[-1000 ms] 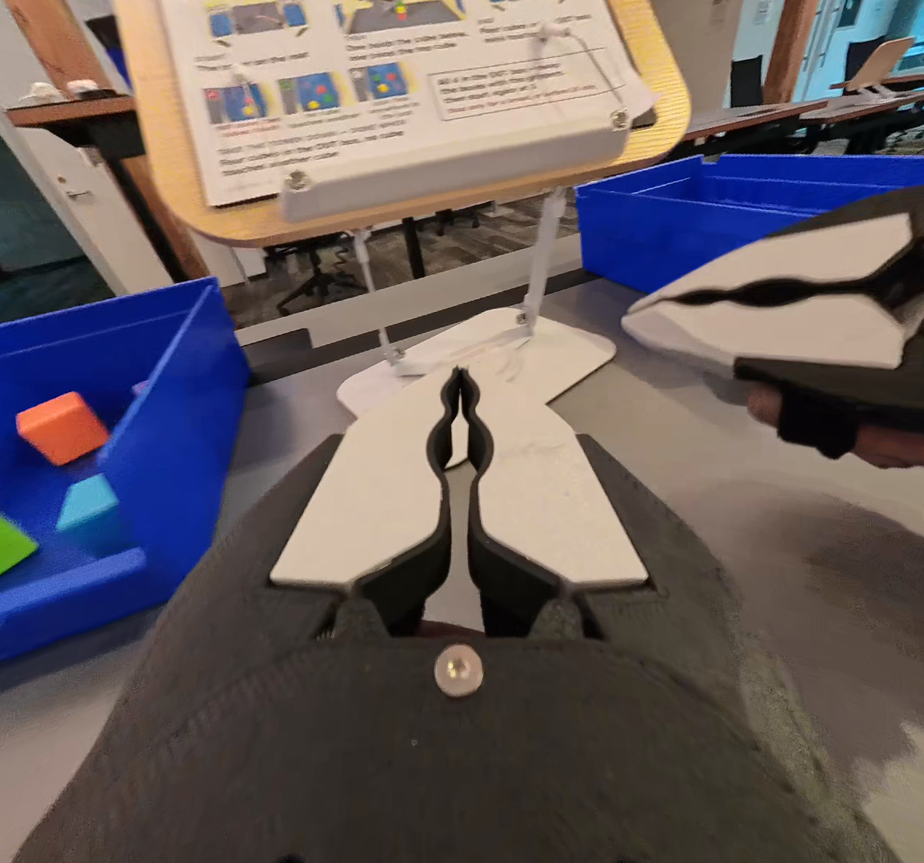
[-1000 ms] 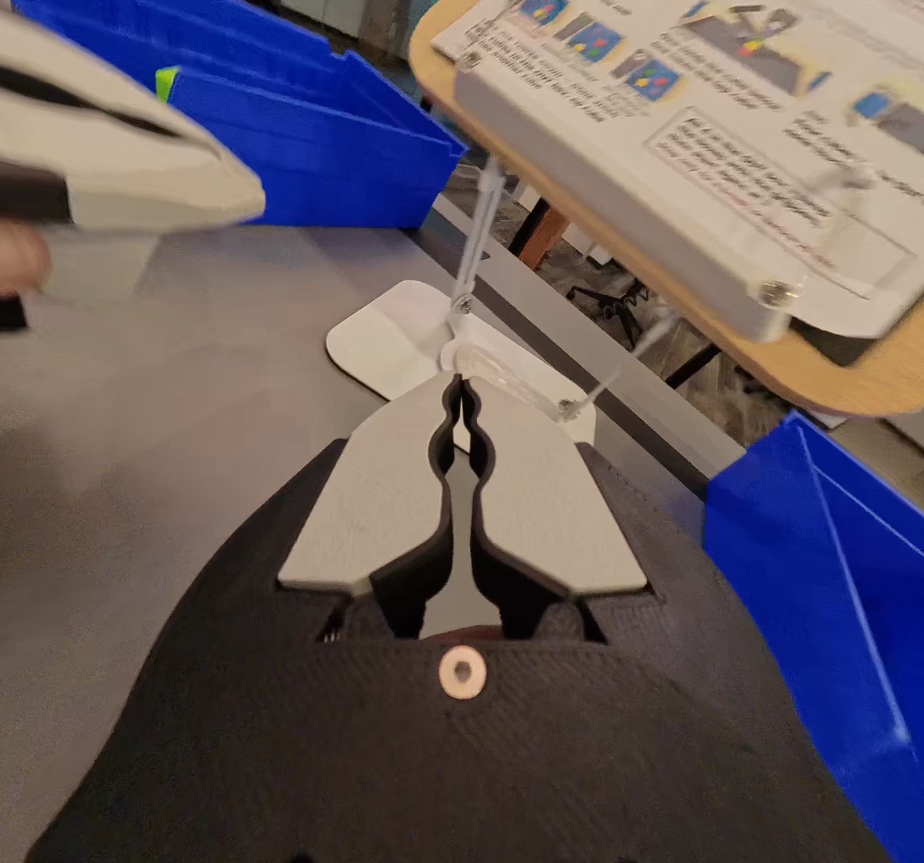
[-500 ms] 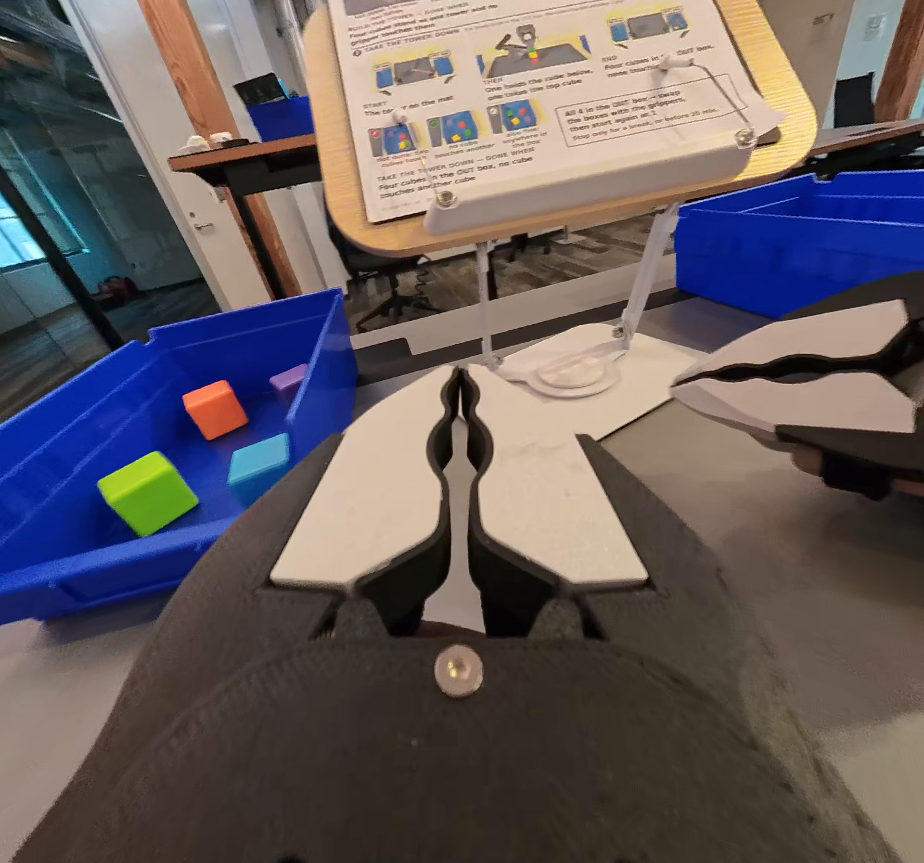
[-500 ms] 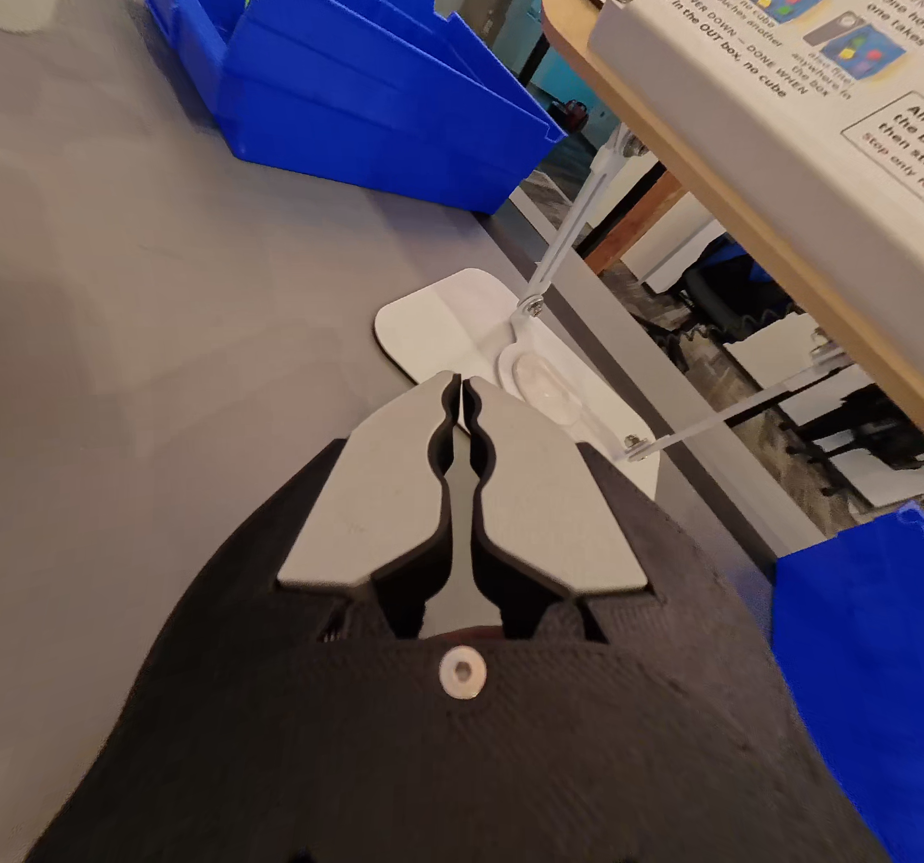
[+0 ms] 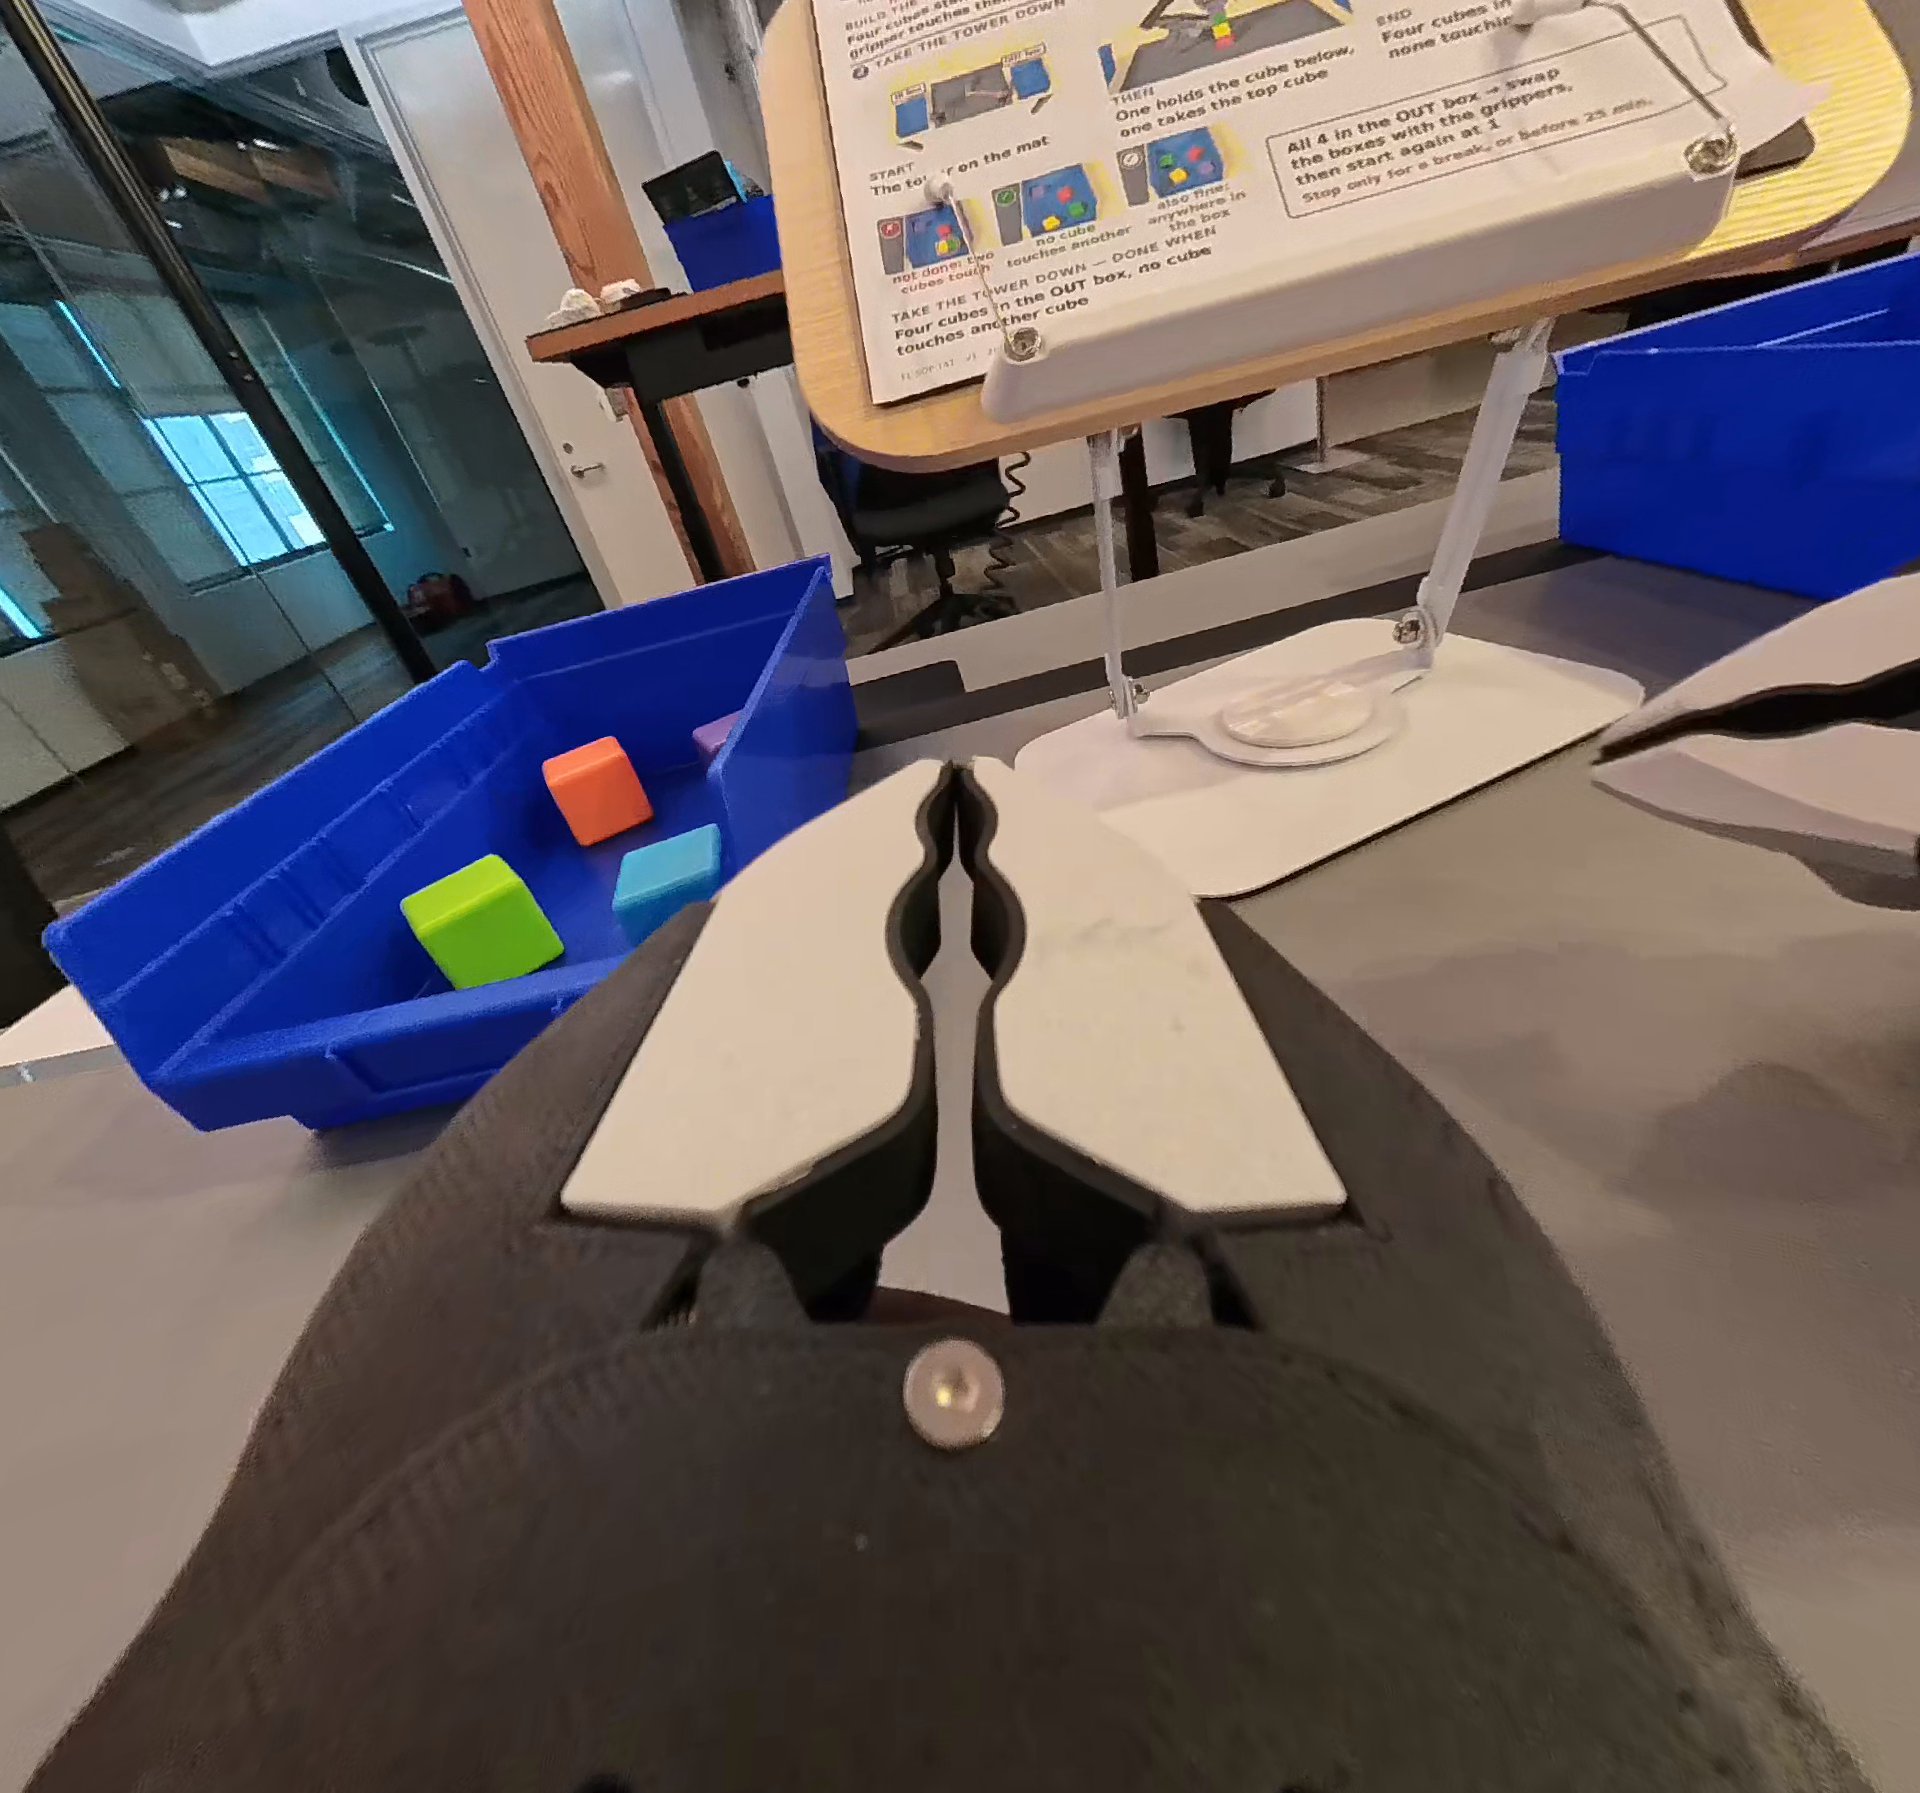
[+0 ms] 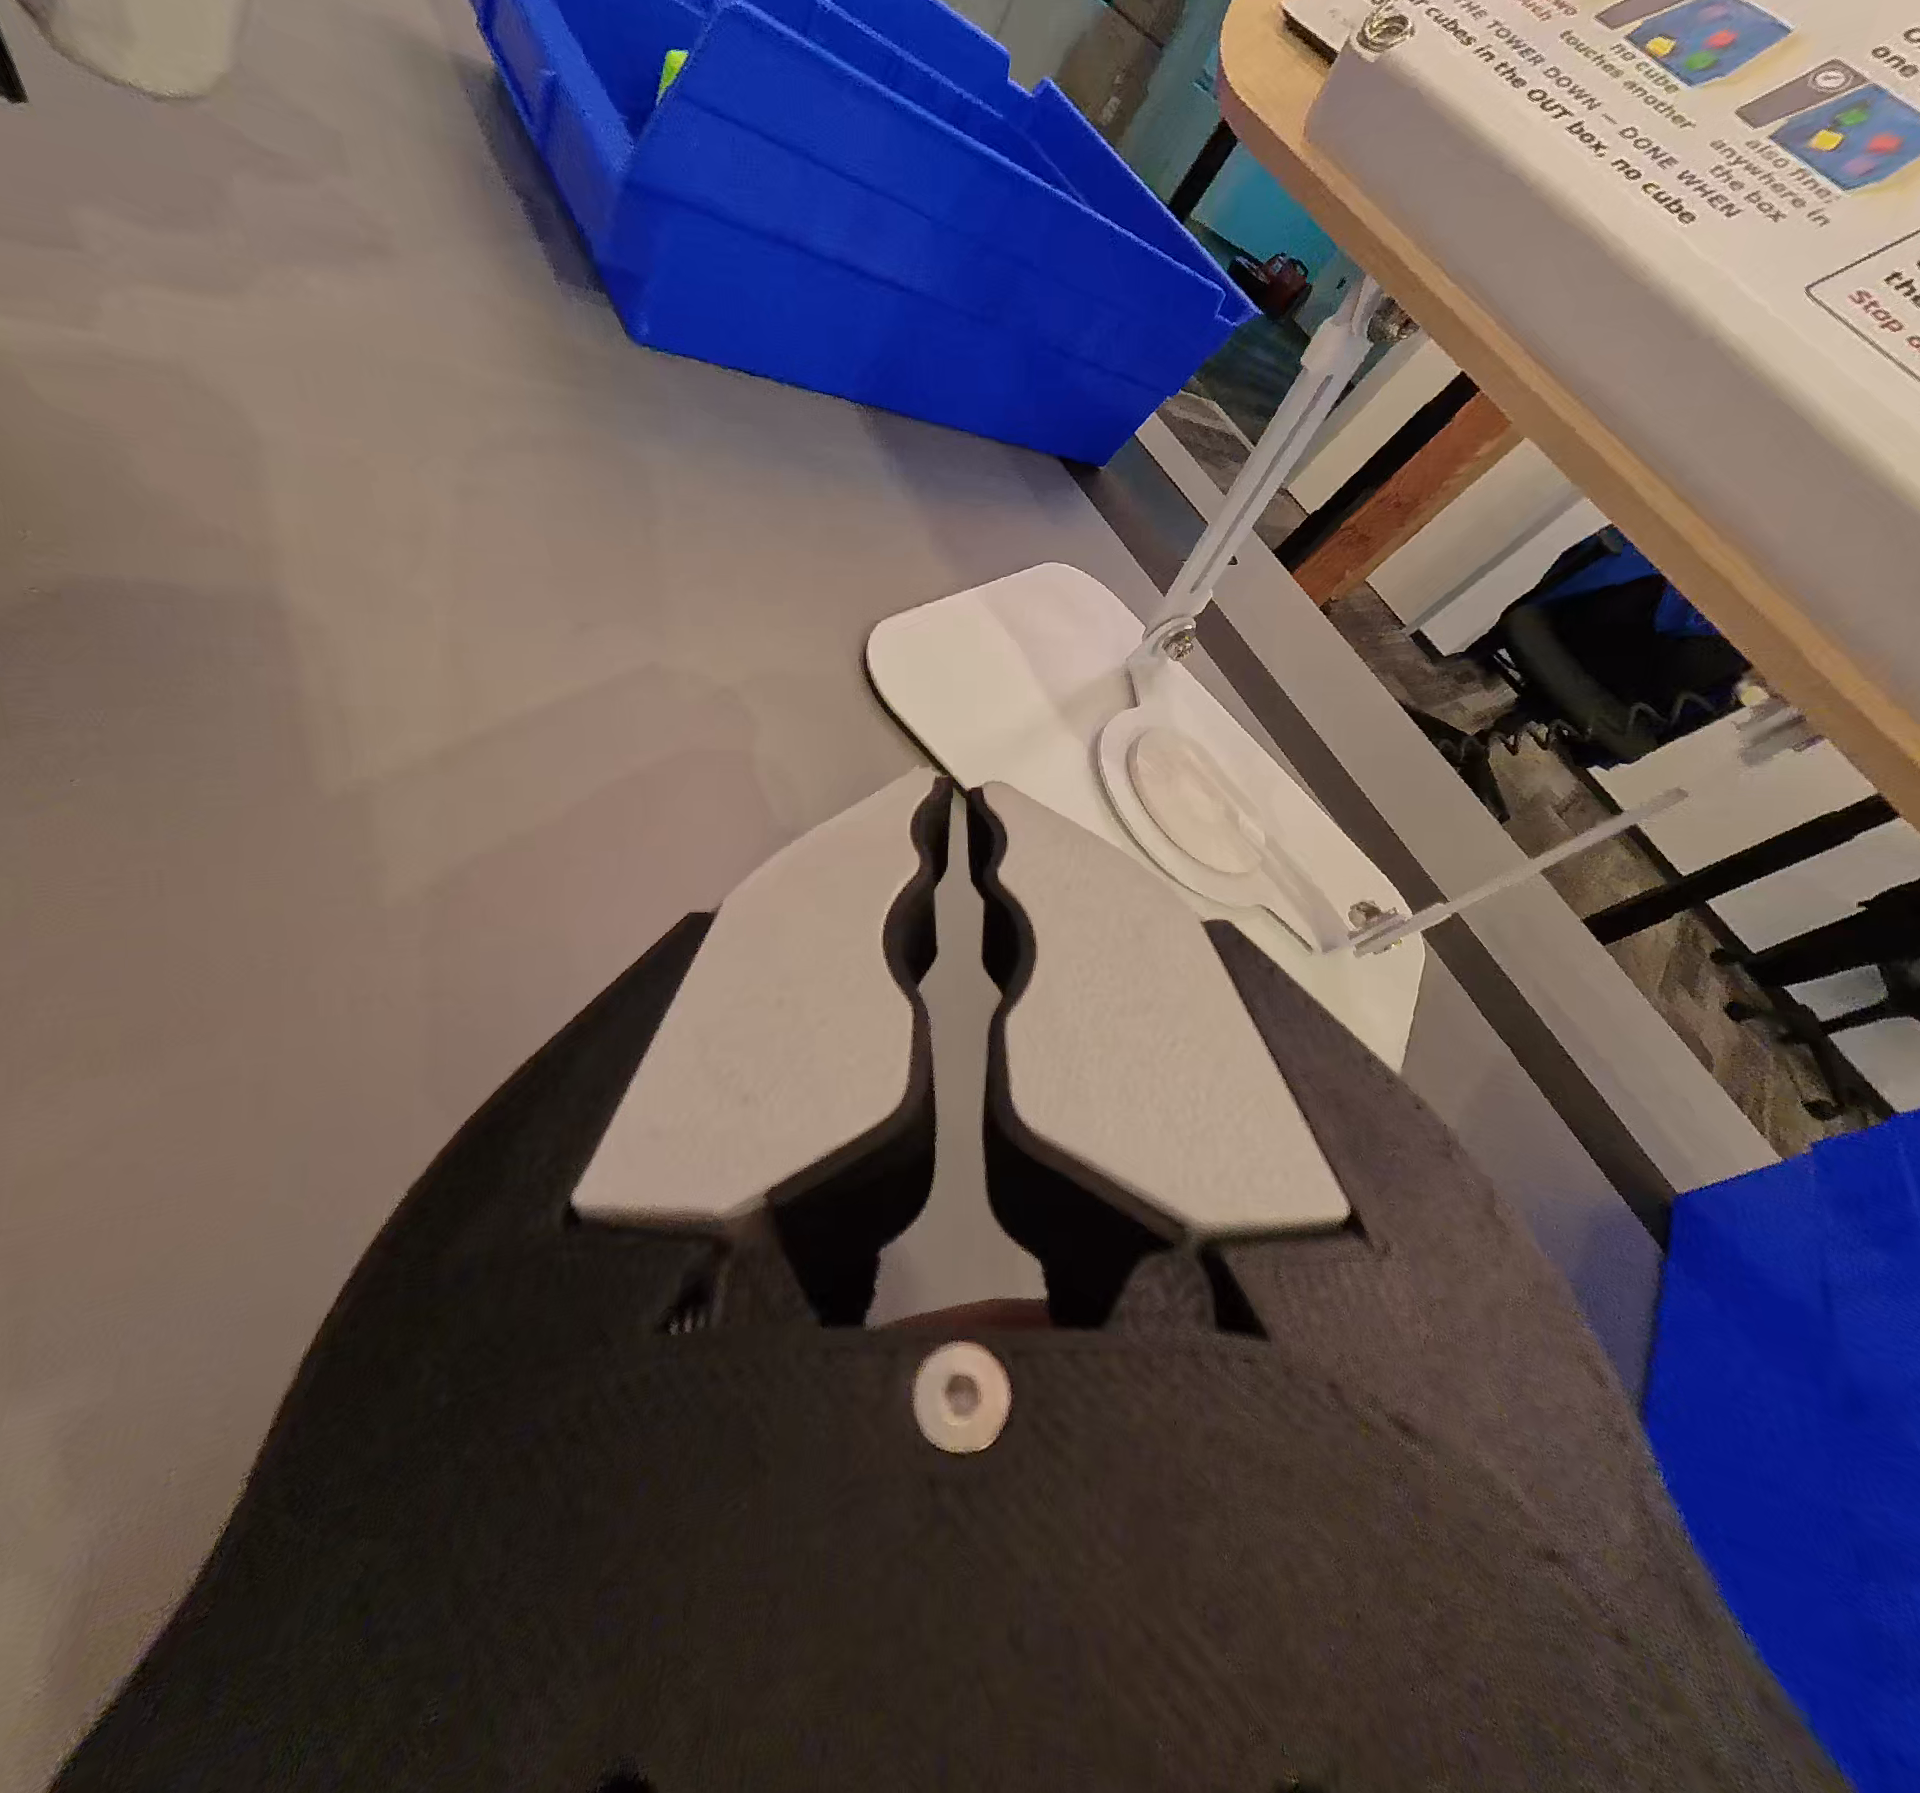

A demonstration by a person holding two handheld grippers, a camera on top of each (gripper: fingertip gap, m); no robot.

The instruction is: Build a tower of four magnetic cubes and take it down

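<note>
A grey table (image 5: 1558, 1016) is seen in both views, and everything else stands on it; a blue bin (image 5: 260, 943) is set at the left in the left wrist view, and a second blue bin (image 5: 1714, 455) is placed at the far right, behind the stand; in the right wrist view the first bin (image 6: 883, 268) is seen again at the upper left, and a corner of the other blue bin (image 6: 1808, 1411) is cut off at the right edge. A tilted wooden board (image 5: 1818, 8) carrying a printed instruction sheet (image 5: 1247, 81) is held above the table on a white stand (image 5: 1299, 735), whose flat base rests on the table between the bins.

The left gripper (image 5: 956, 777) is held above the table with its two fingers brought together at the tips; nothing is gripped and nothing is touched by it. The right gripper (image 6: 958, 793) is likewise closed on nothing, its tips almost meeting over the table just in front of the stand's base; in the left wrist view it is seen at the right edge, its fingers pressed together.

Four cubes are lying apart in the left bin: a green cube (image 5: 480, 920) nearest, a light blue cube (image 5: 667, 873) beside the divider, an orange cube (image 5: 596, 789) behind them, and a purple cube (image 5: 715, 735) largely hidden by the divider; no cubes are stacked.
</note>
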